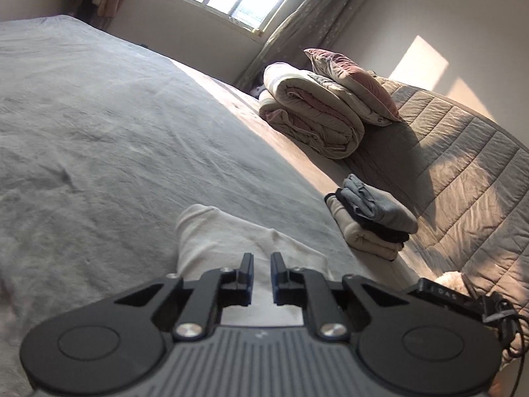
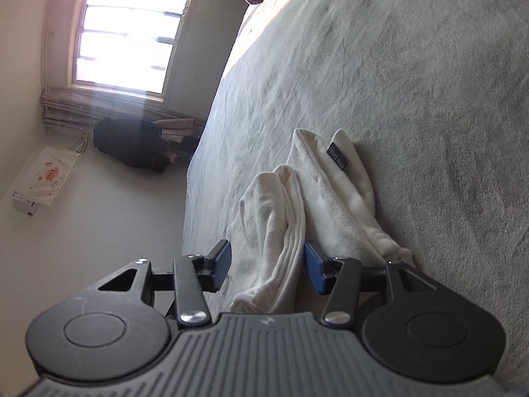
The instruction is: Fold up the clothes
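A cream white garment (image 1: 231, 235) lies bunched on the grey bed cover (image 1: 99, 115). My left gripper (image 1: 262, 264) hovers just over its near end, its jaws a narrow gap apart with nothing between them. In the right wrist view the same garment (image 2: 317, 192) shows a small black label. My right gripper (image 2: 267, 258) is open wide, with a fold of the garment lying between its blue pads (image 2: 312, 264), not clamped.
A stack of folded clothes (image 1: 370, 218) sits on the bed to the right. A rolled duvet with a pillow on top (image 1: 324, 106) lies farther back by a quilted blanket (image 1: 463, 165). A window (image 2: 125, 29) and dark hanging clothes (image 2: 132, 145) are beyond the bed.
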A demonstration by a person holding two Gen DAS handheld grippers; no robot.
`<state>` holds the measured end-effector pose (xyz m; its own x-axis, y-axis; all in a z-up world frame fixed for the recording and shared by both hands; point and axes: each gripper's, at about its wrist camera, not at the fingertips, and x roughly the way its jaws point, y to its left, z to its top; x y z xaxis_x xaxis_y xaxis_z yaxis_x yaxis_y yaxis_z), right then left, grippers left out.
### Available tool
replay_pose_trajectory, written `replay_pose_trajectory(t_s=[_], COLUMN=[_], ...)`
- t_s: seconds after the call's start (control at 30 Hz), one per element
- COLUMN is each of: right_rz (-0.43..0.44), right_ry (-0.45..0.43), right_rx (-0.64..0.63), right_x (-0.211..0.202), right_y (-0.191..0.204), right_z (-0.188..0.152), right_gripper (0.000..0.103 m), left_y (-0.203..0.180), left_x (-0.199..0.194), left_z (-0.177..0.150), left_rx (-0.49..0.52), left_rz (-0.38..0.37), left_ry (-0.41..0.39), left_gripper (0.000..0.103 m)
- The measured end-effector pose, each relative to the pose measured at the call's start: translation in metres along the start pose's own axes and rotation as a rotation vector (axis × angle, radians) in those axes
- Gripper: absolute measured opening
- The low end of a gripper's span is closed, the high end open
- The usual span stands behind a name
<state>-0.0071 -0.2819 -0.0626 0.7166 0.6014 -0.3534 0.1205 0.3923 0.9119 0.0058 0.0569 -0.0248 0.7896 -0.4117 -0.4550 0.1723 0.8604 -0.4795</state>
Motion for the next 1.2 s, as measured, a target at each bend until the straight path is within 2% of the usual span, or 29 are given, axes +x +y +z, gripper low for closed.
replay_pose_trajectory(t_s=[0.07,0.2,0.23,0.3,0.37,0.4,0.53,0.7,0.87,1.07,1.13,1.2], right_rz=[-0.023,-0.081,-0.108,-0.154,-0.171,-0.166,-0.100,-0.077,-0.090,-0.130,-0.136,-0.155], right_ry=[-0.005,-0.019,-0.024,-0.042,-0.068,-0.077,-0.101,-0.126,-0.098,-0.061,-0.061,-0.067], right_rx=[-0.045,-0.170,-0.218,-0.348,-0.434,-0.463,-0.474,-0.450,-0.381,-0.326,-0.335,-0.373], right_x=[0.000,0.006,0.009,0.016,0.019,0.019,0.014,0.003,0.004,0.005,0.001,-0.006], right_y=[0.006,0.020,0.025,0.034,0.040,0.042,0.049,0.043,0.032,0.005,0.002,0.009], right_z=[-0.004,-0.017,-0.021,-0.031,-0.036,-0.038,-0.023,-0.007,0.012,0.015,0.013,0.011], right_gripper=[0.054,0.053,0.050,0.036,0.029,0.017,0.017,0.017,0.017,0.018,0.021,0.031], left_y=[0.010,0.014,0.013,0.006,0.002,0.002,-0.006,-0.014,-0.026,-0.041,-0.043,-0.044], left_x=[0.005,0.014,0.015,0.013,0.010,0.009,0.004,0.005,0.012,0.021,0.020,0.017], left_z=[-0.003,-0.019,-0.022,-0.025,-0.025,-0.025,-0.024,-0.027,-0.037,-0.054,-0.054,-0.051], left_rx=[0.005,0.046,0.069,0.121,0.133,0.133,0.158,0.177,0.230,0.335,0.351,0.356], left_rz=[0.067,0.111,0.120,0.134,0.123,0.113,0.075,0.014,-0.033,-0.029,-0.031,-0.037], left_ry=[0.001,0.020,0.018,0.003,-0.012,-0.021,-0.061,-0.064,-0.029,0.017,0.013,0.007], left_gripper=[0.010,0.010,0.010,0.010,0.010,0.010,0.010,0.010,0.011,0.011,0.011,0.011])
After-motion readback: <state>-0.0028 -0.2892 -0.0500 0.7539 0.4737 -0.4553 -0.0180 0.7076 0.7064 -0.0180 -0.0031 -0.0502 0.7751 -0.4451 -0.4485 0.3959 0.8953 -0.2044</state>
